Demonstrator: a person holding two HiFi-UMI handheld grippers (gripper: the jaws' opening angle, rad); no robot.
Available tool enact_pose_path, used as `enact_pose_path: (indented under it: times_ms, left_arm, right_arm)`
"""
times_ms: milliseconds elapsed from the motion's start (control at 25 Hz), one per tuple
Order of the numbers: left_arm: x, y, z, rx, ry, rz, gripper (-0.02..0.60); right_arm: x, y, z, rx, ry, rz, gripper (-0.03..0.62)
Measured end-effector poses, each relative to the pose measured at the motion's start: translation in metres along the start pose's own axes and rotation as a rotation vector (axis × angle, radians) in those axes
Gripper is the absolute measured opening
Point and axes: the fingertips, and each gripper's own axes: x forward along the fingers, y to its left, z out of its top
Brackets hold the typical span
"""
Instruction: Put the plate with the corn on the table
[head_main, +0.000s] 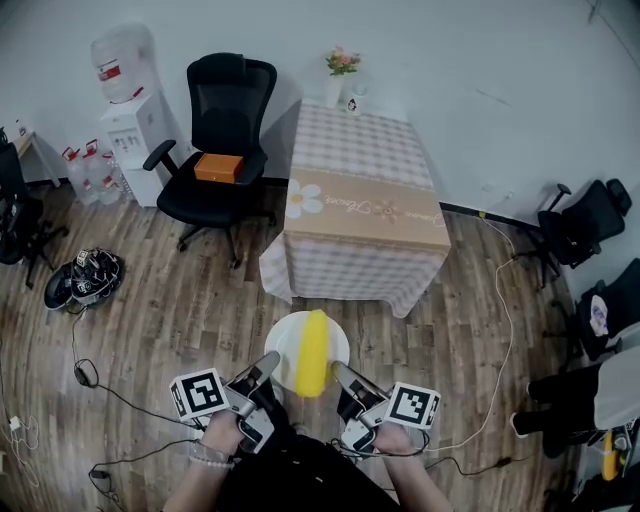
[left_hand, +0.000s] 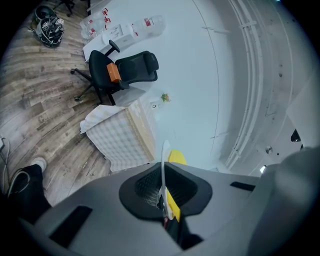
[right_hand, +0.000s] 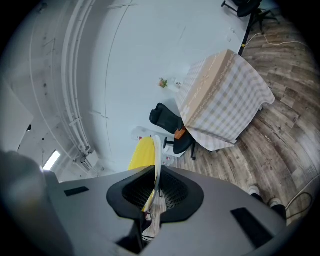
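A white plate (head_main: 283, 345) with a yellow corn cob (head_main: 313, 352) lying across it hangs in the air over the wooden floor, short of the table (head_main: 365, 205). My left gripper (head_main: 267, 371) is shut on the plate's left rim and my right gripper (head_main: 342, 377) is shut on its right rim. In the left gripper view the plate (left_hand: 164, 180) shows edge-on between the jaws with the corn (left_hand: 176, 158) behind it. The right gripper view shows the plate (right_hand: 157, 162) edge-on too, the corn (right_hand: 141, 153) to its left.
The table wears a checked cloth with a tan runner; a small flower vase (head_main: 338, 76) stands at its far edge. A black office chair (head_main: 220, 140) with an orange box (head_main: 219, 167) stands left of it. Cables (head_main: 85, 372) lie on the floor; more chairs (head_main: 582, 222) at right.
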Motion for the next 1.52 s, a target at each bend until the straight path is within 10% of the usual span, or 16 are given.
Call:
enact_pose_path:
  times_ms: [1520]
  left_arm:
    - [0.081, 0.017, 0.165, 0.053, 0.106, -0.045, 0.023]
  right_arm:
    - [0.136, -0.018, 0.08, 0.086, -0.138, -0.153, 0.052]
